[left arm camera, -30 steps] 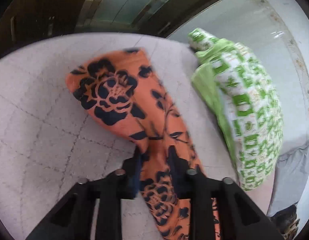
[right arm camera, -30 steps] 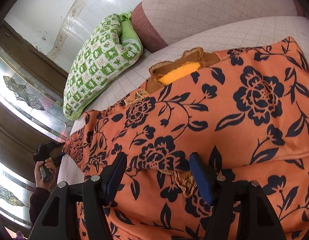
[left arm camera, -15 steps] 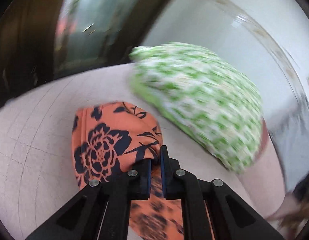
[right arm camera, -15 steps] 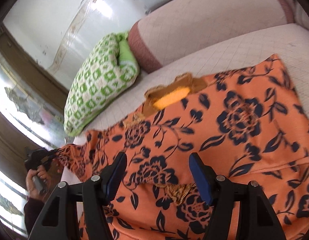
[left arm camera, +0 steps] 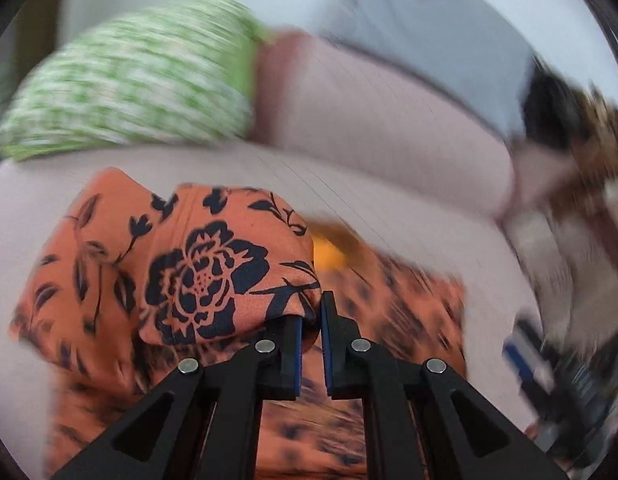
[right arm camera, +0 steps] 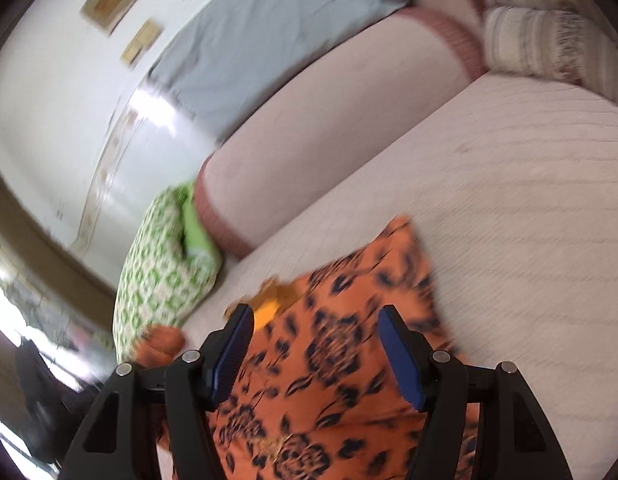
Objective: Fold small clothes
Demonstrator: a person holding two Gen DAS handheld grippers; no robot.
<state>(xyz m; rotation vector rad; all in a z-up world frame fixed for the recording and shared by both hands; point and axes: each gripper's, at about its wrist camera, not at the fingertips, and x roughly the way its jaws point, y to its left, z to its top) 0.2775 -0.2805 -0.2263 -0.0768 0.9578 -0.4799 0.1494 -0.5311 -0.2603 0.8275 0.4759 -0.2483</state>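
An orange garment with dark navy flowers (left arm camera: 201,276) lies on a pale quilted sofa seat (left arm camera: 389,208). My left gripper (left arm camera: 312,312) is shut on a bunched fold of this cloth, which hangs lifted over the flat part of the garment. An orange-yellow neckline patch (left arm camera: 329,254) shows just beyond the fold. In the right wrist view the same garment (right arm camera: 337,344) spreads under my right gripper (right arm camera: 315,350), whose blue pads stand wide apart above the cloth, open and pinching nothing. Both views are motion-blurred.
A green and white patterned cushion (right arm camera: 165,272) leans at the sofa's left end. The pink backrest (right arm camera: 329,148) carries a grey cloth (right arm camera: 269,40) on top. Striped cushions (right arm camera: 549,48) sit at the far right. Bare seat (right arm camera: 529,208) lies right of the garment.
My left gripper shut on the cloth and swept sideways, dragging the fold over the garment. My right gripper drew back and upward, so the garment looks smaller and farther away.
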